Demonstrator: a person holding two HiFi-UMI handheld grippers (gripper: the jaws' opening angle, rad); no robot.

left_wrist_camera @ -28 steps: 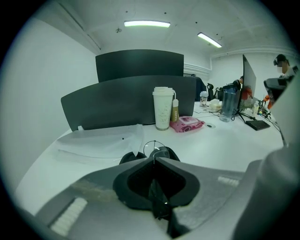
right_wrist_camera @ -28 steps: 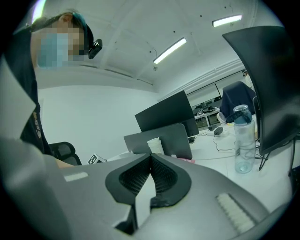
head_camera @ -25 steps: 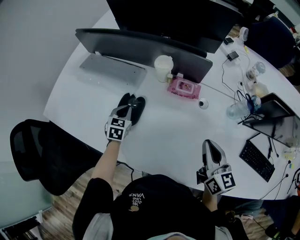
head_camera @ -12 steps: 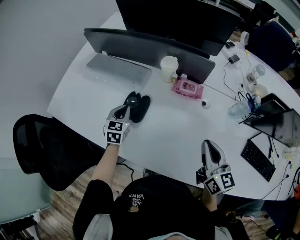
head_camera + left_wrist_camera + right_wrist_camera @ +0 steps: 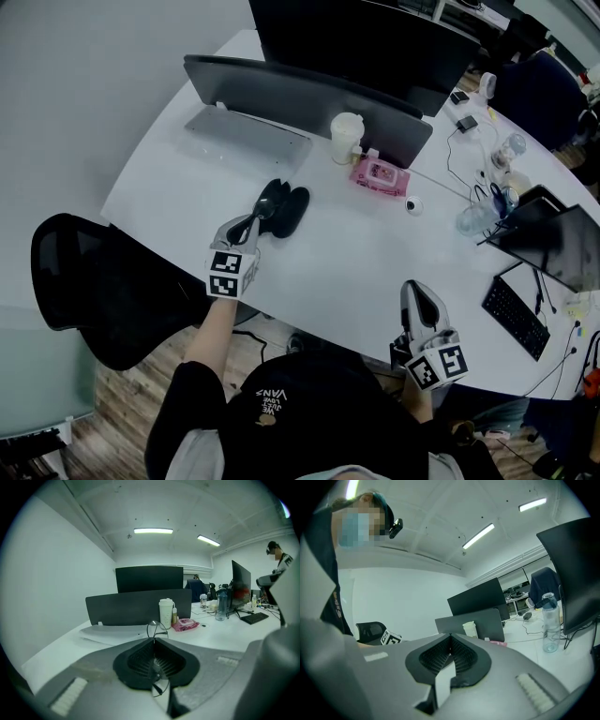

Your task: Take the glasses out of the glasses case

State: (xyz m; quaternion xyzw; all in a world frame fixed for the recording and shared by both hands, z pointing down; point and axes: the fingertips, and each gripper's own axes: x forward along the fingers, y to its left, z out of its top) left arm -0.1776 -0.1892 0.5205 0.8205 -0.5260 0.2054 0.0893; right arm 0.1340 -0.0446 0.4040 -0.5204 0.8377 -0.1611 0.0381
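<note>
Black glasses case (image 5: 296,212) beside left claw (image 5: 255,220) pinching the glasses (image 5: 157,629); right claw (image 5: 413,291) closed.

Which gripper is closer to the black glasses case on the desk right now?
Left. The left gripper, shut on the glasses, is right beside the glasses case; the right gripper, shut and empty, is far off at the near edge of the table.

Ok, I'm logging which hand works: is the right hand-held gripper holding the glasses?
No, the right hand-held gripper has its jaws together with nothing between them; the glasses sit in the left hand-held gripper.
</note>
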